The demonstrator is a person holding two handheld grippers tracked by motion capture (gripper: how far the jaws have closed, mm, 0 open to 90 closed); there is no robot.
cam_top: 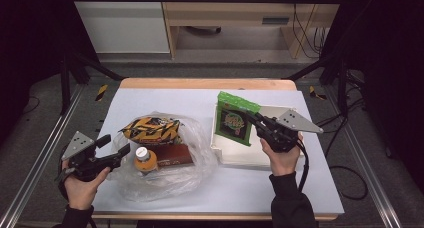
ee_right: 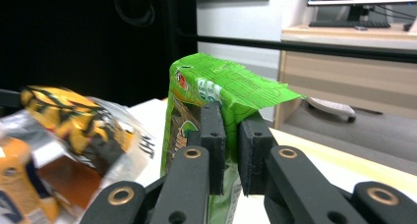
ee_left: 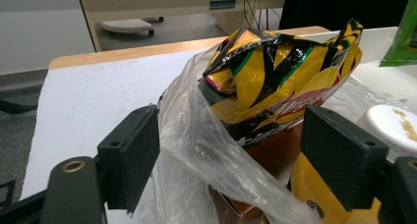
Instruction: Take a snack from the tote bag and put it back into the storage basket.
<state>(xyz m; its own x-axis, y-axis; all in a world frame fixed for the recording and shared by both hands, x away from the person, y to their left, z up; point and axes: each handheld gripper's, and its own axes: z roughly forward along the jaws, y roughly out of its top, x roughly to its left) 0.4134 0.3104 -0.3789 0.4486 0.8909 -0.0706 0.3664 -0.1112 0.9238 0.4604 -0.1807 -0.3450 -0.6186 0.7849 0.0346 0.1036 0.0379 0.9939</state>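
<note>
High view: nearest the camera, 2 forearms come in from the bottom edge. The left hand-held gripper (cam_top: 119, 153), jaws spread, sits at the left edge of the clear crinkled plastic bag (cam_top: 200, 160) on the bench (cam_top: 280, 188), which has a pale blue-white top. In the bag: yellow-and-black foil snack bag (cam_top: 151, 129), orange-labelled bottle with a white cap (cam_top: 145, 160), brown box (cam_top: 175, 155). The right hand-held gripper (cam_top: 254, 119) is pinching the green foil snack packet (cam_top: 234, 119), held upright over the shallow white tray (cam_top: 240, 155), well apart from the plastic bag.

Left gripper view: 2 black pads wide apart, a fold of plastic film (ee_left: 206, 145) between them and lying against the left pad, not clamped. Yellow-and-black bag (ee_left: 280, 76) just behind, bottle cap (ee_left: 393, 128) at right.

Right gripper view: jaws pressed together on the green packet's (ee_right: 216, 86) side, just under its top seal. Grip looks firm.

Step, my read: unpacking, with 1 item out and going to the tray. Next move: set the green packet down flat in the tray and release. The left needs to clamp the film to steady the bag.

In the way: loose film draped over the remaining 3 items. The bottle looks liable to roll.
</note>
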